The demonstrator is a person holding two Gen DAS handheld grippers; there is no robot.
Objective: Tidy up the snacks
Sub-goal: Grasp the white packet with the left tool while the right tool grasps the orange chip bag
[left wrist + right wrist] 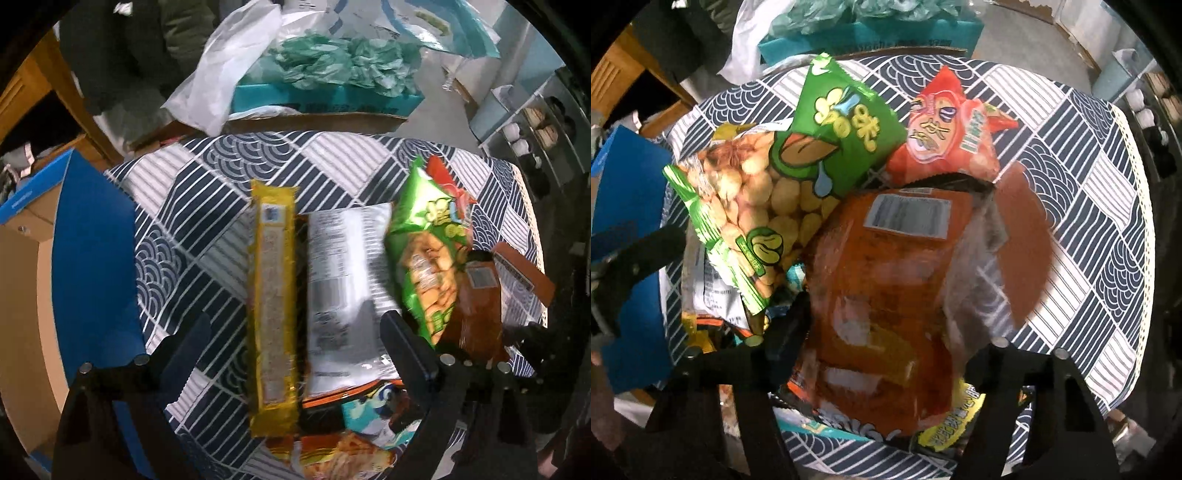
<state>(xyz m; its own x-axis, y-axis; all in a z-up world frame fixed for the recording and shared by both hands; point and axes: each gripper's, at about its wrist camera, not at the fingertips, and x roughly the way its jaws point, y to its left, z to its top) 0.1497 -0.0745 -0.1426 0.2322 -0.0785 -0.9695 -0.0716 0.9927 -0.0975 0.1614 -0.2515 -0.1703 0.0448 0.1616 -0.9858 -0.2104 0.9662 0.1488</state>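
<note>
Snack packets lie on a table with a blue-and-white patterned cloth (207,206). In the left wrist view a long yellow packet (275,306) and a silver-backed bag (343,291) lie between the spread fingers of my left gripper (295,332), which is open. A green bag (428,254) and a brown packet (476,306) lie to the right. In the right wrist view my right gripper (886,328) has its fingers on both sides of a big orange-brown bag (882,280); the bag is blurred. A green nut bag (746,206), a green packet (846,133) and a red packet (949,136) lie beyond.
A blue cardboard box (88,266) stands left of the table. A teal box with green plastic bags (332,74) and a white plastic bag (229,70) sit on the floor beyond the far table edge. White shelves (535,129) stand at the right.
</note>
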